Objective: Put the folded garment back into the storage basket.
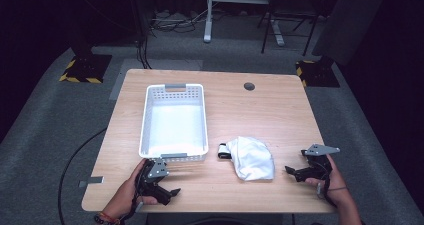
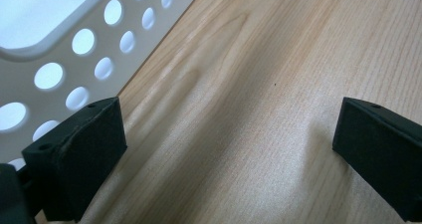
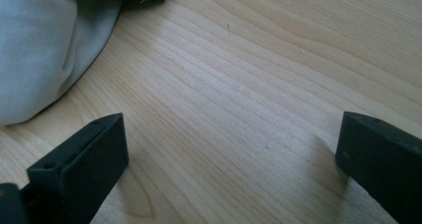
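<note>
Left tongs (image 1: 172,191): we hold them spread, empty, basket (image 1: 174,120) just beside.
Right tongs (image 1: 289,170): we hold them spread, empty, cloth (image 1: 252,158) near.
Table (image 1: 280,110): under both.

Desk (image 1: 280,115) brightly lit from above, room around it nearly black, basket (image 1: 150,116) floor glaring white, soft short shadows under cloth (image 1: 252,157), high view slightly soft, both gripper views sharp on wood grain, near fingers (image 2: 74,159) a little blurred, faint shadows beside them
</note>
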Available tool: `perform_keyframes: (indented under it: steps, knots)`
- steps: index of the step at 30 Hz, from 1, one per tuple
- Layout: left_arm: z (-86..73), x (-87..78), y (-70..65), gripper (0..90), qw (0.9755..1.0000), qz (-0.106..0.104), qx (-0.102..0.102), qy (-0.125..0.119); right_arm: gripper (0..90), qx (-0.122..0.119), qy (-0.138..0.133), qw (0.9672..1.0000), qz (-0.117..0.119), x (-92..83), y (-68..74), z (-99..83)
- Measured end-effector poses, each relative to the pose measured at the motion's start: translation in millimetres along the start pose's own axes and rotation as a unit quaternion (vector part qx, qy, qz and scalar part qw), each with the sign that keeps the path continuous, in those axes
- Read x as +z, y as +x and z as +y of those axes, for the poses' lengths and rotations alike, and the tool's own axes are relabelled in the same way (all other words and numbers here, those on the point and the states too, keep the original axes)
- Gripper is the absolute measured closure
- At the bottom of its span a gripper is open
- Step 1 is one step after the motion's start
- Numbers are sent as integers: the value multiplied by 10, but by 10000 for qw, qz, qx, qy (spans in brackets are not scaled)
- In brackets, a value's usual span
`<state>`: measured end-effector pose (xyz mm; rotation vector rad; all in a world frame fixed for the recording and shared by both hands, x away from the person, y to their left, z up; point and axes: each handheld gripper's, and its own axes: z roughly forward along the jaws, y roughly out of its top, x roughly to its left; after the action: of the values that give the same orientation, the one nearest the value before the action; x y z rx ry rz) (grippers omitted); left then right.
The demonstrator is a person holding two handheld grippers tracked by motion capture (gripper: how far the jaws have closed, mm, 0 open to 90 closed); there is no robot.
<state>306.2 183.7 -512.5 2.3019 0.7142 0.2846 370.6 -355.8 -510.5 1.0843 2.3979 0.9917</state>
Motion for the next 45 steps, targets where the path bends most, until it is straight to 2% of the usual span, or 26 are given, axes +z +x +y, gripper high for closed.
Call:
perform_keyframes:
  steps: [18,27,36,45]
  knots:
    - [-8,-8,-5,4,10000,21,-40,7,5,-3,0,10000,-15,-4,3,-2]
    - [-11,-11,-6,3,10000,27,-47,10,15,-239,-6,9997,100,-74,82,-19]
    - [-11,-11,-7,3,10000,26,-53,8,14,-478,-36,9988,87,-145,185,45]
    - [-11,-11,-8,3,10000,20,-59,7,15,-588,-215,9980,119,-230,265,110]
